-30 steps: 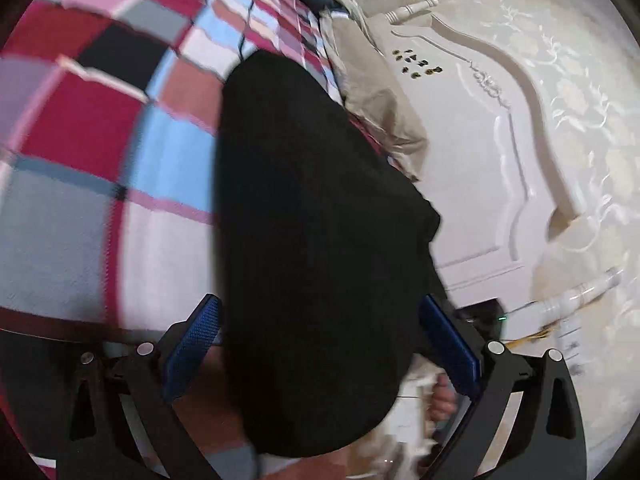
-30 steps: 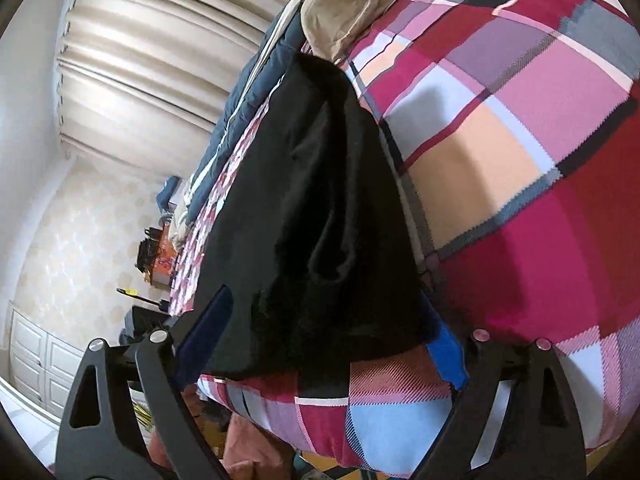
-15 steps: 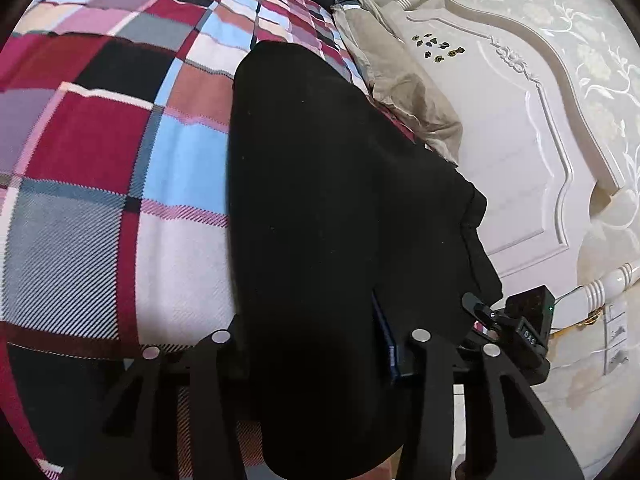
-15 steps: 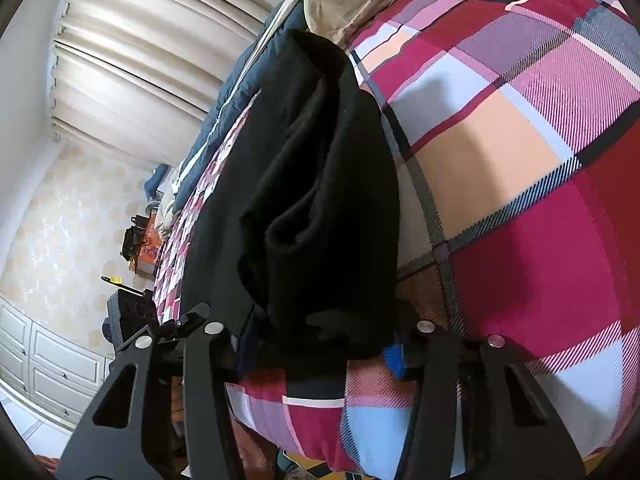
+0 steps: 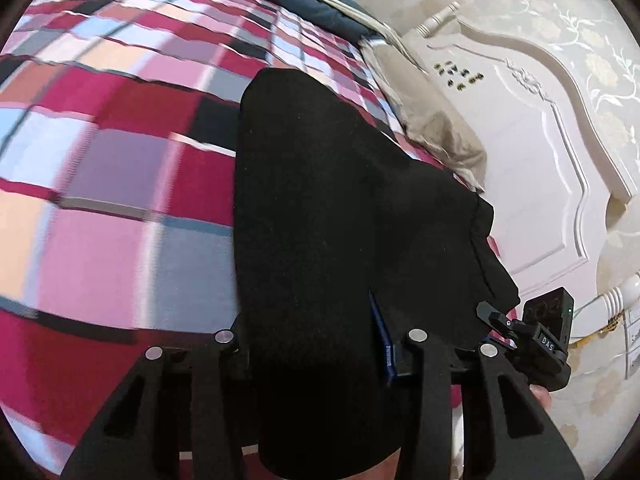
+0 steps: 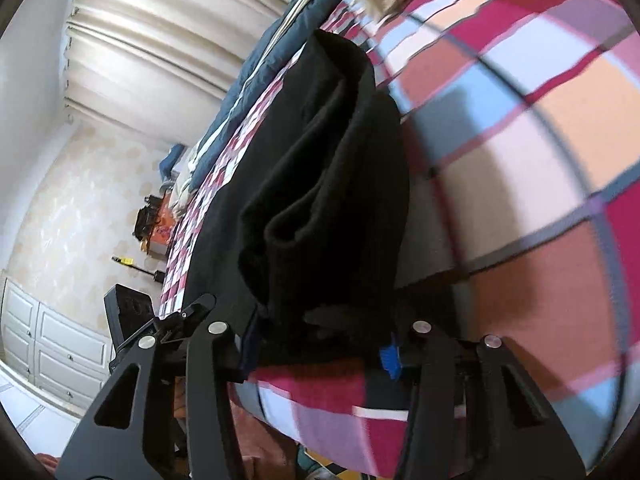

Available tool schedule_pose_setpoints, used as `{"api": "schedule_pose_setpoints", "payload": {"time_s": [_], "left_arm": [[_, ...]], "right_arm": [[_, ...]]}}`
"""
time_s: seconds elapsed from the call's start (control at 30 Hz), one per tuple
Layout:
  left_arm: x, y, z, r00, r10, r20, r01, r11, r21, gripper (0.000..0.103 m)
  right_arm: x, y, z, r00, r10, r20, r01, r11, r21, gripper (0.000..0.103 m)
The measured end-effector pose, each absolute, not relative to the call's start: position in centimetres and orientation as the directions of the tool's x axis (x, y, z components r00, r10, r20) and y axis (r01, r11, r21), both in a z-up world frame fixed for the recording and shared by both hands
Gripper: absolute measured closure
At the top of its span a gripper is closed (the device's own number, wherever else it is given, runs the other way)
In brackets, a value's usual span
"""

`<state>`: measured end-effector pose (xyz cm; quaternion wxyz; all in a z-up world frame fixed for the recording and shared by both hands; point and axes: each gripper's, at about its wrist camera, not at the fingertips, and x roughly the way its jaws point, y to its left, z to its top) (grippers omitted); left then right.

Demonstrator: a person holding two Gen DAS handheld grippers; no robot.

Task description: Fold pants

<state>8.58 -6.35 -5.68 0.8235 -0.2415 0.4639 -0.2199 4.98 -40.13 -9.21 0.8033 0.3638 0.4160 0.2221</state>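
Note:
The black pants [image 5: 320, 208] lie along the near edge of a bed with a red, pink and blue checked cover [image 5: 100, 168]. My left gripper [image 5: 316, 344] is shut on one end of the pants, which hang over its fingers. In the right wrist view the pants [image 6: 320, 200] are bunched in thick folds and my right gripper [image 6: 316, 344] is shut on that end, just over the checked cover [image 6: 540, 160]. The other gripper's black body shows at the right in the left wrist view [image 5: 544, 340].
A white carved headboard [image 5: 540, 160] and a beige pillow [image 5: 432, 120] stand at the bed's end. A dark blue quilt [image 6: 256, 72] lies along the far side. Curtains [image 6: 160, 40], white drawers [image 6: 48, 340] and clutter line the wall.
Both grippers went from open around the pants to shut on them. The views have shifted over the bed since, with motion blur on the cover.

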Motion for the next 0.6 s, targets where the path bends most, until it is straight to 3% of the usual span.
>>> {"api": "schedule_pose_setpoints", "payload": {"time_s": [0.6], "left_arm": [[6.9,0.3,-6.0,0.528,-0.548,-0.649,0.084,0.794,-0.602,0.059]], "right_arm": [[5.7,-35.4,-9.7,0.507,0.714,-0.483,-0.084,0.599,0.796,0.057]]}}
